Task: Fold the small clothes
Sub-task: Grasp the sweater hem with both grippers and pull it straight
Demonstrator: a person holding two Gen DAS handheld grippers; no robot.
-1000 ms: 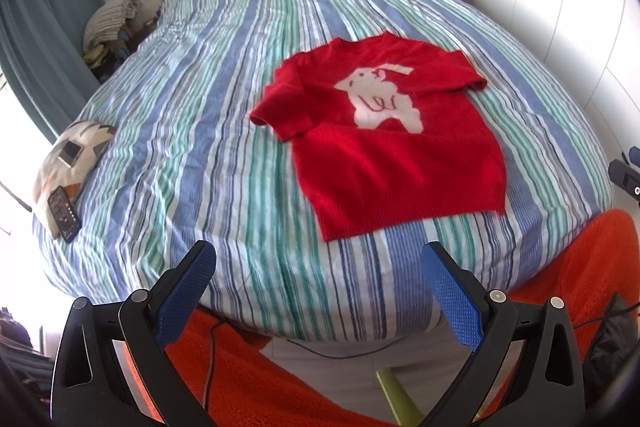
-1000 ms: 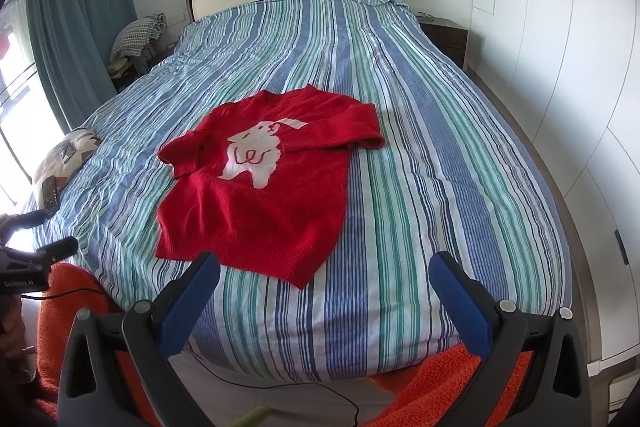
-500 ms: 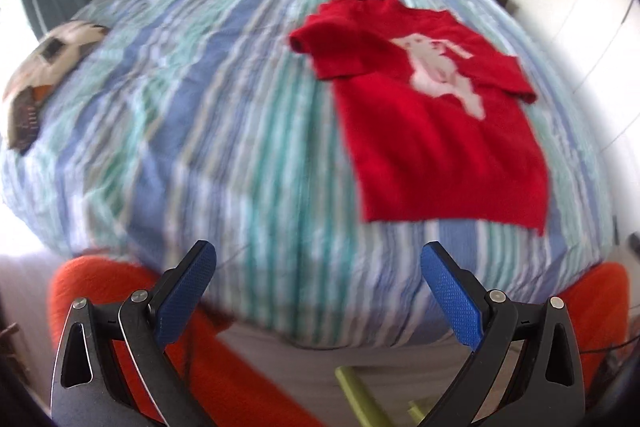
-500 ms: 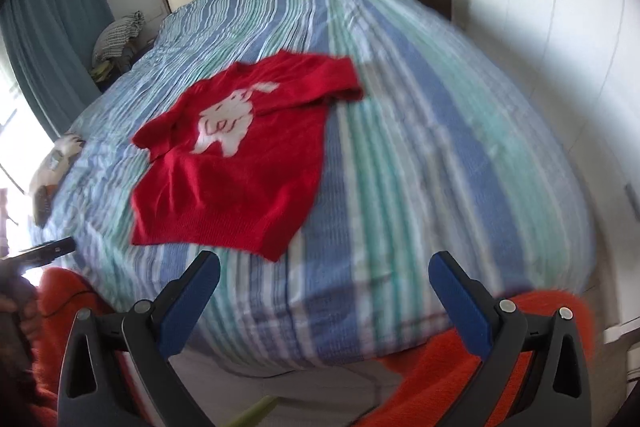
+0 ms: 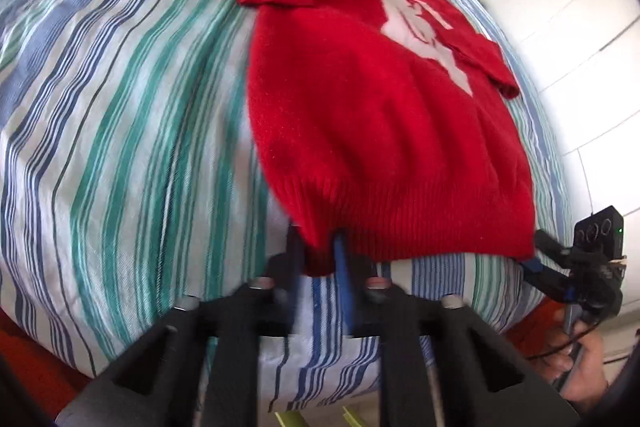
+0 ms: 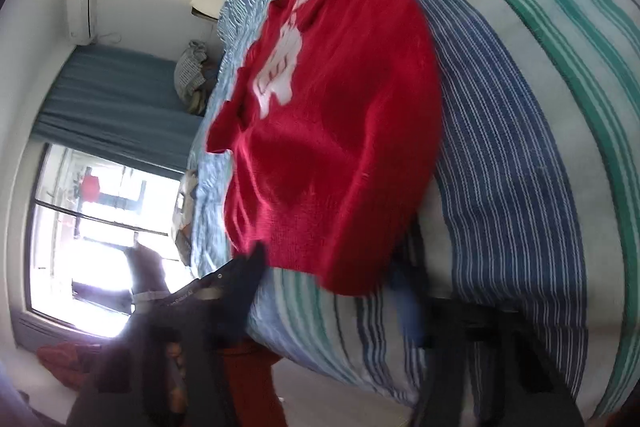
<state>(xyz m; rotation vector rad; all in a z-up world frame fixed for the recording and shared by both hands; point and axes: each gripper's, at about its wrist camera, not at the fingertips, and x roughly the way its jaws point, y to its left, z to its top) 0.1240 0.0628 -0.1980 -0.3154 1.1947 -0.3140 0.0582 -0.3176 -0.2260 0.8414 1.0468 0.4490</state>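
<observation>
A red knit sweater [image 5: 380, 115] with a white animal on its chest lies flat on the striped bed [image 5: 120, 107], hem toward me. My left gripper [image 5: 320, 259] is at the hem's left corner. Its jaws are closing, and the blue pads pinch the red ribbing between them. My right gripper [image 5: 536, 255] is at the hem's right corner, jaws closing, with the corner between the fingertips and a gap showing there. In the right wrist view the sweater [image 6: 332, 147] appears rolled sideways. There my right gripper [image 6: 400, 285] is a blur and the left gripper [image 6: 252, 263] sits at the far corner.
A person's hand [image 5: 576, 379] holds the right gripper. White wardrobe doors [image 5: 580, 7] run along the bed's right side. A blue curtain [image 6: 112, 95], a bright window [image 6: 80, 247] and a clothes pile [image 6: 192, 71] stand on its left. Orange fabric [image 5: 24, 359] lies below the bed's foot.
Both grippers have come down from above the foot of the bed to the sweater's hem. Their jaws went from wide open to nearly together. The right view has rolled sideways.
</observation>
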